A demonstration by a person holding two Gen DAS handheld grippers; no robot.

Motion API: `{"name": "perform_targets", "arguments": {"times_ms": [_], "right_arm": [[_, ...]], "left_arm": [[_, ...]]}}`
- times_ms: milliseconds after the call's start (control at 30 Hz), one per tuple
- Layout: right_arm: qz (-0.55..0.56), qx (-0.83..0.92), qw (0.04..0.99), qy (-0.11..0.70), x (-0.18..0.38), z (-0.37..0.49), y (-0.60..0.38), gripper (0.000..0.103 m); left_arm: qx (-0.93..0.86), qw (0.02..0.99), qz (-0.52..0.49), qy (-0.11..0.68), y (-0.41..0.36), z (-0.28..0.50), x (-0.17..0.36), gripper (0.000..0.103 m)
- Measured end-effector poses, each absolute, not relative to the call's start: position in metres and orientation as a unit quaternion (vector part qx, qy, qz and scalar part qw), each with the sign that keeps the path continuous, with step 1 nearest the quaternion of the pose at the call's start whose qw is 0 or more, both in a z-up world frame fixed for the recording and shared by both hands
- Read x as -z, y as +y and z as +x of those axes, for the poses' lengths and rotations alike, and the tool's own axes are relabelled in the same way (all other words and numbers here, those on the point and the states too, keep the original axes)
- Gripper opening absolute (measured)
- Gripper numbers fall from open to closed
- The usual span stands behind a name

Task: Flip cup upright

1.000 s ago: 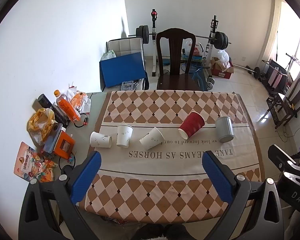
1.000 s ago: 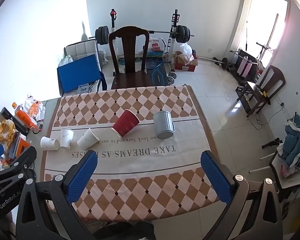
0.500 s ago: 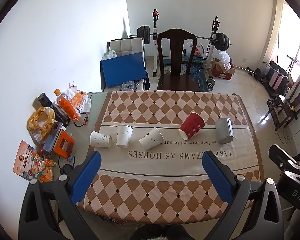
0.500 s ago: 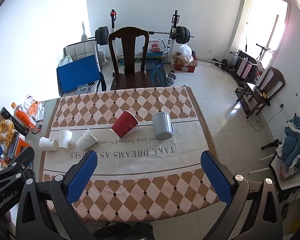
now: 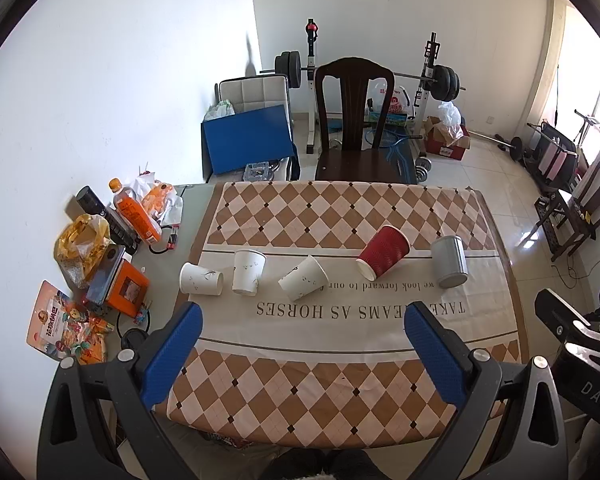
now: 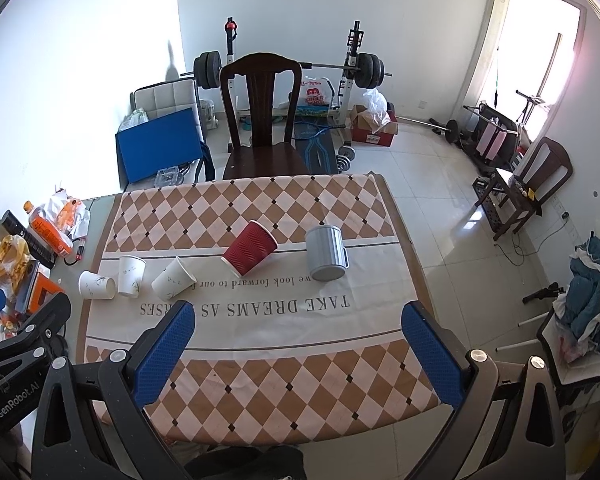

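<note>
- Change over the last second: very little. Both views sit slightly higher and further back than a second ago; the cups keep the same places and poses on the surface (image 5: 340, 384).
- Left hand-held gripper (image 5: 300, 320): fingers spread wide, nothing between them, held above the near edge of the surface, well apart from every cup.
- Right hand-held gripper (image 6: 298, 320): likewise spread wide and empty, over the near edge, well short of the cups.
- Row of five cups across the pale band of the cloth, none touched:
- left white cup (image 5: 201, 279) lies on its side;
- middle white cup (image 5: 249, 271) appears to stand mouth-down;
- right white cup (image 5: 303, 277) lies tilted on its side, just beside the middle one;
- red cup (image 6: 250, 247) lies on its side, mouth toward the camera;
- grey mug (image 6: 326, 253), handle on its right, looks to be on its side or inverted; cannot tell which.
- Which cup is the target: cannot tell from this position.
- Judgement: approach not begun; the task stands at its start, no cup yet upright.
- Clutter (image 5: 100, 256) at the left margin lies apart from the cups.
</note>
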State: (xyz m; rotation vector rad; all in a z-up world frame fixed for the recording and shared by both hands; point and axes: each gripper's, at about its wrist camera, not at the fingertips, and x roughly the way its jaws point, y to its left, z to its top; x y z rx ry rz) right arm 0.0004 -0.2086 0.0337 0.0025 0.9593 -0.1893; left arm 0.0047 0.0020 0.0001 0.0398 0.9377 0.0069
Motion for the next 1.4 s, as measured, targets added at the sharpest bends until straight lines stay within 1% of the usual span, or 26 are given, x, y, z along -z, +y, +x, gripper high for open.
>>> {"name": "perform_targets", "arguments": {"times_ms": [1400], "right_arm": [[0.002, 0.089, 0.883, 0.46, -0.036, 0.002, -0.208, 0.103]], "left_arm": [[-0.005, 0.893, 0.019, 0.451, -0.008, 0.008, -0.004, 0.103]]}}
